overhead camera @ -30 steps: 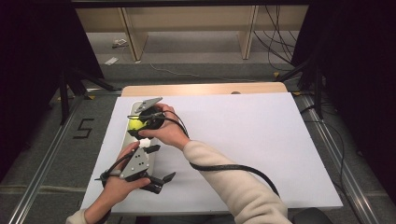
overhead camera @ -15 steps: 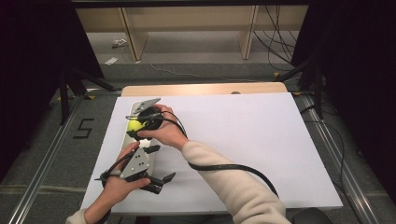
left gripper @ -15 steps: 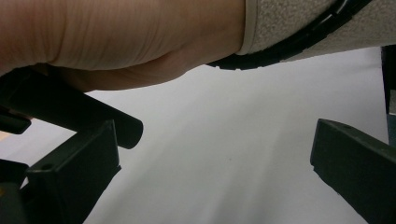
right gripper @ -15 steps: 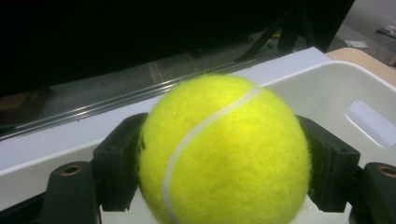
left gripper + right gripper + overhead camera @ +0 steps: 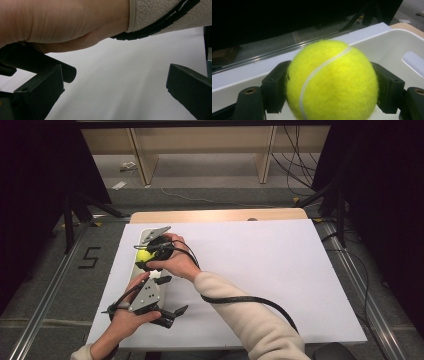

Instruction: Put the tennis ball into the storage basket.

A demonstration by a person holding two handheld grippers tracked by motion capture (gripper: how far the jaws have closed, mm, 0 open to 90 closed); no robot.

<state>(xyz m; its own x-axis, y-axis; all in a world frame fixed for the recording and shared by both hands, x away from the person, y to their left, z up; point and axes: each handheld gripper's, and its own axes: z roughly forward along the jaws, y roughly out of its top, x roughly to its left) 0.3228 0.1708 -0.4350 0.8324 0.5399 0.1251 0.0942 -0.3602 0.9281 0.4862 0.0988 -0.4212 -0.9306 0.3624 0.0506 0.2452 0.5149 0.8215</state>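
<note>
The right claw (image 5: 329, 82) grips a yellow tennis ball (image 5: 332, 81) between both jaws, above a white tray (image 5: 397, 47) near the worktop's (image 5: 280, 270) left edge. The left claw (image 5: 117, 95) gapes wide, empty, near the front-left corner.

My right arm wears a cream fleece sleeve (image 5: 250, 320). My grippers are black, two blocky jaws apiece with small screw holes, a grey three-cornered plate (image 5: 146, 295) dotted with holes, and a ribbed black cable (image 5: 240, 300).
</note>
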